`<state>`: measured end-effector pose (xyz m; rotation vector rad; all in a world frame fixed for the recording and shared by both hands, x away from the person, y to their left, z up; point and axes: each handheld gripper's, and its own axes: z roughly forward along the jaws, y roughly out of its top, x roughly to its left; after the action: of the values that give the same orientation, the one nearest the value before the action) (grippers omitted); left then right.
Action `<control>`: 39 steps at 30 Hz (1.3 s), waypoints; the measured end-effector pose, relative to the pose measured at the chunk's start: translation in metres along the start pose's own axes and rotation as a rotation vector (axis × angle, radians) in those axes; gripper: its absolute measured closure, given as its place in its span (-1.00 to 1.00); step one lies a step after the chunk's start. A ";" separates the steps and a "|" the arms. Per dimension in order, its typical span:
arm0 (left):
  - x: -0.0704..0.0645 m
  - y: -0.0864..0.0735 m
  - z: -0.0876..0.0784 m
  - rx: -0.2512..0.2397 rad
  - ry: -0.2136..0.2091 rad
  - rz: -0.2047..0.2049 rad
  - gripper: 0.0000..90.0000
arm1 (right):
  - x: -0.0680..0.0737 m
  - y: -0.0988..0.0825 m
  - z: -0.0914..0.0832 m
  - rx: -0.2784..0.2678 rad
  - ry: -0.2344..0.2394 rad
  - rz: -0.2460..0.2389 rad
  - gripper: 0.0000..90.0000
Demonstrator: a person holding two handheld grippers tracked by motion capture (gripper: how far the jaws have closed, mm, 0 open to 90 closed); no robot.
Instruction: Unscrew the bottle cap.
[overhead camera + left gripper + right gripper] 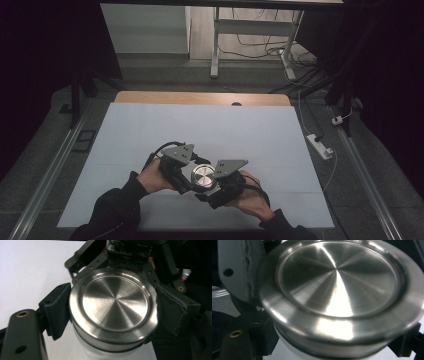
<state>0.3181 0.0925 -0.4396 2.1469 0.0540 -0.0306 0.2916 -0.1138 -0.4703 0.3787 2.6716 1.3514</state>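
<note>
Gleaming at close range in the right gripper view, the steel lid (pixel 337 287) has a brushed, recessed centre and a rounded rim, and sits on top of a white container (pixel 294 350) of which a strip shows beneath it. In the left gripper view the same lid (pixel 113 307) is seen from above and a little farther off, the white body (pixel 100 353) peeking out under its lower edge. The left gripper (pixel 112 312) is clenched on the lid, one padded finger (pixel 58 307) pressing its left side and the other against its right. The right gripper (pixel 332 340) holds the container lower down, its dark jaws tight against the white body just under the lid; in the left gripper view it shows beyond the lid, coming in from the far side. From the high view, the lidded container (pixel 203 176) sits between the left gripper (pixel 192 175) and the right gripper (pixel 216 181), near the front middle of the white table top (pixel 210 125). The person's hands and dark sleeves (pixel 117 205) come in from the bottom edge. Beyond the table are a grey floor with loose cables (pixel 260 50) and a white power strip (pixel 320 145) to the right.
</note>
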 end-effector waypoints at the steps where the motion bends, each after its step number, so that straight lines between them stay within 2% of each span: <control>1: -0.001 0.001 0.001 -0.006 0.025 -0.019 -0.58 | -0.001 0.000 0.000 -0.003 -0.016 0.010 -0.67; 2: -0.001 0.001 0.001 -0.006 0.025 -0.019 -0.58 | -0.001 0.000 0.000 -0.003 -0.016 0.010 -0.67; 3: -0.002 0.001 0.002 -0.008 0.048 -0.036 -0.58 | -0.003 0.000 -0.001 -0.006 -0.041 0.026 -0.67; 4: -0.003 0.002 0.004 -0.014 0.076 -0.055 -0.57 | -0.003 0.000 -0.001 -0.006 -0.041 0.026 -0.67; 6: -0.005 0.005 0.007 -0.019 0.140 -0.102 -0.57 | -0.007 -0.001 -0.001 -0.010 -0.096 0.067 -0.67; 7: -0.007 0.008 0.012 -0.027 0.212 -0.155 -0.58 | -0.008 -0.001 -0.002 -0.016 -0.111 0.081 -0.67; 8: -0.009 0.010 0.014 -0.029 0.246 -0.171 -0.58 | -0.010 -0.002 -0.002 -0.019 -0.130 0.098 -0.67; 9: -0.009 0.010 0.014 -0.029 0.246 -0.171 -0.58 | -0.010 -0.002 -0.002 -0.019 -0.130 0.098 -0.67; 10: -0.013 0.013 0.018 -0.030 0.307 -0.196 -0.58 | -0.011 -0.002 -0.003 -0.021 -0.171 0.113 -0.67; 11: -0.013 0.013 0.018 -0.030 0.307 -0.196 -0.58 | -0.011 -0.002 -0.003 -0.021 -0.190 0.120 -0.67; 12: -0.014 0.014 0.020 -0.035 0.327 -0.210 -0.58 | -0.012 -0.002 -0.003 -0.021 -0.205 0.126 -0.67; 13: -0.014 0.015 0.022 -0.029 0.336 -0.206 -0.61 | -0.012 -0.002 -0.003 -0.021 -0.211 0.131 -0.67; 15: -0.012 0.016 0.021 -0.015 0.321 -0.194 -0.75 | -0.012 -0.002 -0.004 -0.029 -0.209 0.139 -0.67; 17: -0.010 0.016 0.016 -0.034 0.292 -0.198 -0.92 | -0.013 -0.002 -0.006 -0.039 -0.198 0.136 -0.67; 18: -0.007 0.015 0.007 -0.051 0.291 -0.185 -0.97 | -0.013 -0.002 -0.007 -0.044 -0.189 0.135 -0.67; 20: -0.006 0.014 0.002 -0.056 0.281 -0.176 -0.96 | -0.013 -0.002 -0.008 -0.049 -0.168 0.131 -0.67; 21: -0.004 0.013 -0.001 -0.049 0.250 -0.169 -0.98 | -0.013 -0.002 -0.008 -0.049 -0.149 0.124 -0.67; 22: -0.002 0.009 -0.007 -0.030 0.184 -0.122 -0.96 | -0.013 -0.002 -0.008 -0.049 -0.131 0.113 -0.67; 23: -0.002 0.009 -0.007 -0.030 0.184 -0.122 -0.96 | -0.012 -0.001 -0.007 -0.045 -0.108 0.102 -0.67; 24: -0.001 0.007 -0.009 -0.020 0.130 -0.093 -0.96 | -0.012 -0.001 -0.007 -0.045 -0.108 0.102 -0.67; 25: 0.000 0.005 -0.010 -0.015 0.096 -0.073 -0.95 | -0.009 -0.001 -0.006 -0.040 -0.052 0.078 -0.67; 27: 0.001 0.003 -0.009 -0.008 0.026 -0.048 -0.92 | -0.005 0.000 -0.004 -0.035 0.000 0.046 -0.67; 28: 0.001 0.001 -0.008 -0.009 -0.006 -0.037 -0.90 | -0.003 0.000 -0.002 -0.036 0.024 0.032 -0.67; 29: 0.000 0.001 -0.006 -0.006 -0.041 -0.022 -0.90 | -0.003 0.000 -0.002 -0.036 0.024 0.032 -0.67; 30: 0.000 0.000 -0.004 0.006 -0.055 -0.003 -0.87 | 0.002 0.001 -0.001 -0.030 0.055 -0.004 -0.67; 33: -0.003 0.000 0.002 0.021 -0.069 0.014 -0.78 | 0.006 0.002 0.001 -0.025 0.076 -0.039 -0.67; 34: -0.004 0.000 0.002 0.015 -0.075 0.018 -0.69 | 0.007 0.003 0.001 -0.025 0.072 -0.037 -0.67; 35: -0.004 0.001 0.002 0.009 -0.078 0.022 -0.69 | 0.007 0.003 0.001 -0.025 0.072 -0.037 -0.67; 36: -0.005 0.001 0.002 0.007 -0.063 0.030 -0.60 | 0.006 0.003 0.001 -0.023 0.065 -0.032 -0.67; 37: -0.006 0.002 0.003 0.007 -0.030 0.008 -0.60 | 0.005 0.002 0.000 -0.023 0.051 -0.020 -0.67; 38: -0.006 0.002 0.003 0.007 -0.030 0.008 -0.59 | 0.005 0.002 0.000 -0.023 0.051 -0.020 -0.67; 39: -0.006 0.002 0.003 0.009 -0.007 -0.003 -0.59 | 0.003 0.002 0.000 -0.018 0.020 -0.004 -0.67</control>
<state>0.3126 0.0884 -0.4394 2.1554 0.0529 -0.0398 0.2892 -0.1117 -0.4688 0.3600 2.6727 1.3844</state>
